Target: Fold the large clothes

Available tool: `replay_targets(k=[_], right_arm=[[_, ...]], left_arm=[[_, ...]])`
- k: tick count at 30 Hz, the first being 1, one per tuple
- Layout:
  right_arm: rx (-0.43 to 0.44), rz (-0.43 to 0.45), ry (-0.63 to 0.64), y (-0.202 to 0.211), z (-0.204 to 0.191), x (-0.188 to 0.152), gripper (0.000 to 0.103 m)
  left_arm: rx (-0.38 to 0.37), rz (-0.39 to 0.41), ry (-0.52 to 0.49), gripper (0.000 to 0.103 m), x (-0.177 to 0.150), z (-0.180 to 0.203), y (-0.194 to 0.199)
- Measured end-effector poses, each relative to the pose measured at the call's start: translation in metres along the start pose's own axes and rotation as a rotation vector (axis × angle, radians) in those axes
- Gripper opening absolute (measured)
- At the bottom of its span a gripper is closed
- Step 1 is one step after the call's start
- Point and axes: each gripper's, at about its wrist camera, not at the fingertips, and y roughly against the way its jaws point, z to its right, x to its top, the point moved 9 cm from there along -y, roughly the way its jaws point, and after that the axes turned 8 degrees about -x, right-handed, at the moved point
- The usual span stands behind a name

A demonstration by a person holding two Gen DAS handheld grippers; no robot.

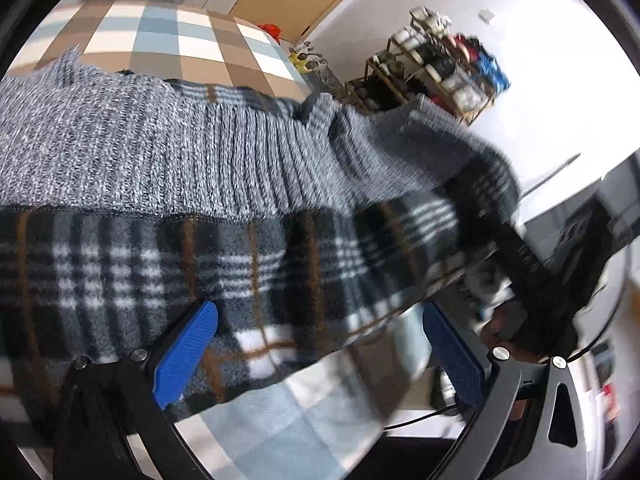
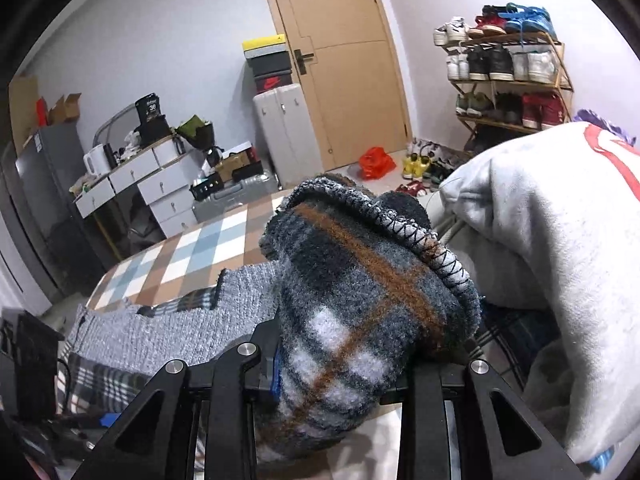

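The garment is a grey knit sweater (image 1: 168, 152) with a dark plaid fleece lining (image 1: 224, 272), spread over the checked bed (image 1: 160, 36). In the left wrist view my left gripper (image 1: 320, 344) is open, its blue pads (image 1: 188, 352) apart, with the plaid edge lying between and over them. In the right wrist view my right gripper (image 2: 344, 364) is shut on a bunched fold of the plaid fleece (image 2: 360, 304), held raised above the bed; the grey knit (image 2: 160, 332) trails to the left below it.
A pile of light grey clothing (image 2: 552, 240) lies at the right on the bed. Behind stand a wooden door (image 2: 340, 60), a shoe rack (image 2: 508, 76), a suitcase (image 2: 280, 128), and a cluttered drawer desk (image 2: 148, 176). The other gripper's black body (image 1: 532, 264) shows at right.
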Motion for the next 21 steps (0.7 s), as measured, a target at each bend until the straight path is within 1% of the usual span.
replay_targets(k=[1, 3, 4, 5, 6, 8, 9, 10, 11, 13, 16, 17, 19, 21], right_arm=[[0.002, -0.002, -0.005, 0.001, 0.000, 0.000, 0.030], [0.010, -0.001, -0.013, 0.002, -0.001, 0.002, 0.030], [0.010, -0.001, -0.012, 0.003, -0.001, 0.002, 0.030], [0.010, 0.001, -0.011, 0.003, -0.002, 0.003, 0.030], [0.008, 0.004, -0.006, 0.003, -0.003, 0.003, 0.030], [0.005, 0.006, -0.001, 0.004, -0.003, 0.003, 0.030], [0.005, 0.008, 0.003, 0.004, -0.003, 0.003, 0.030], [0.006, 0.011, 0.005, 0.005, -0.004, 0.004, 0.030], [0.009, 0.016, 0.010, 0.006, -0.005, 0.004, 0.030], [0.013, 0.043, 0.034, 0.010, -0.011, 0.006, 0.030], [0.020, 0.089, 0.091, 0.014, -0.025, 0.008, 0.030], [0.017, 0.095, 0.099, 0.015, -0.028, 0.008, 0.030], [0.019, 0.095, 0.104, 0.015, -0.030, 0.007, 0.030], [0.028, 0.095, 0.090, 0.017, -0.027, 0.009, 0.030]], left_arm=[[-0.058, 0.023, 0.029, 0.099, 0.005, 0.007, 0.009], [-0.147, 0.049, 0.036, 0.100, 0.015, 0.021, 0.017], [-0.182, 0.052, 0.026, 0.100, 0.024, 0.028, 0.018], [-0.189, 0.049, 0.023, 0.100, 0.031, 0.029, 0.014], [-0.179, 0.041, 0.027, 0.100, 0.038, 0.024, 0.007], [-0.138, 0.048, 0.094, 0.100, 0.049, -0.002, -0.009], [-0.133, 0.045, 0.131, 0.099, 0.052, -0.016, -0.016], [-0.140, 0.063, 0.142, 0.099, 0.052, -0.021, -0.018], [-0.144, 0.085, 0.135, 0.099, 0.054, -0.022, -0.017], [-0.107, 0.069, 0.113, 0.099, 0.052, -0.019, -0.020], [-0.072, 0.058, 0.069, 0.099, 0.052, -0.013, -0.029], [-0.078, 0.056, 0.066, 0.099, 0.053, -0.010, -0.030], [-0.123, 0.069, 0.108, 0.099, 0.056, -0.009, -0.018], [-0.146, 0.051, 0.144, 0.099, 0.052, -0.009, -0.004]])
